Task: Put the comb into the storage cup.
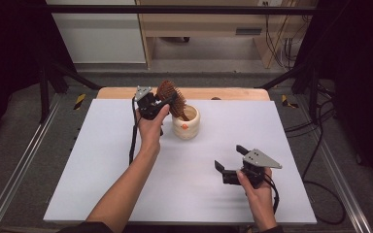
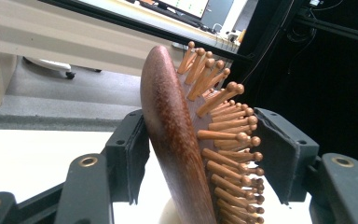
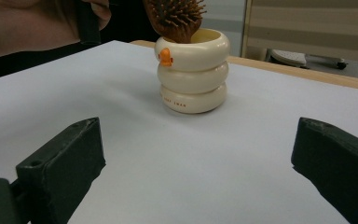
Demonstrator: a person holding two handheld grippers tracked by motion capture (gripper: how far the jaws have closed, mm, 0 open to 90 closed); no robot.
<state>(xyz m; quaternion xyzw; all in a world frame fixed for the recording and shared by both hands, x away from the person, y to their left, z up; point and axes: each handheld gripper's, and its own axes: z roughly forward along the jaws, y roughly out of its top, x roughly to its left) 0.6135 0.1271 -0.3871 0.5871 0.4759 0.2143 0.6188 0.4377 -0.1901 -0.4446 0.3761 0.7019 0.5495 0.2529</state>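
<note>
A brown wooden hairbrush (image 1: 167, 92) stands head-up in a cream ringed cup (image 1: 187, 125) with an orange duck bill, at the back middle of the white table top (image 1: 107, 145). My left gripper (image 1: 171, 99) reaches in from the left with its jaws on either side of the brush head (image 2: 172, 130). One pad lies against the smooth back, the other stands just off the bristle tips, so it is open around it. My right gripper (image 1: 229, 158) rests near the front right, open wide and holding nothing, pointing at the cup (image 3: 193, 74) and brush (image 3: 175, 18).
The table's wooden back edge (image 1: 233, 93) runs just behind the cup. Black frame rails and cables (image 1: 320, 145) flank both sides. A desk and floor lie beyond the table.
</note>
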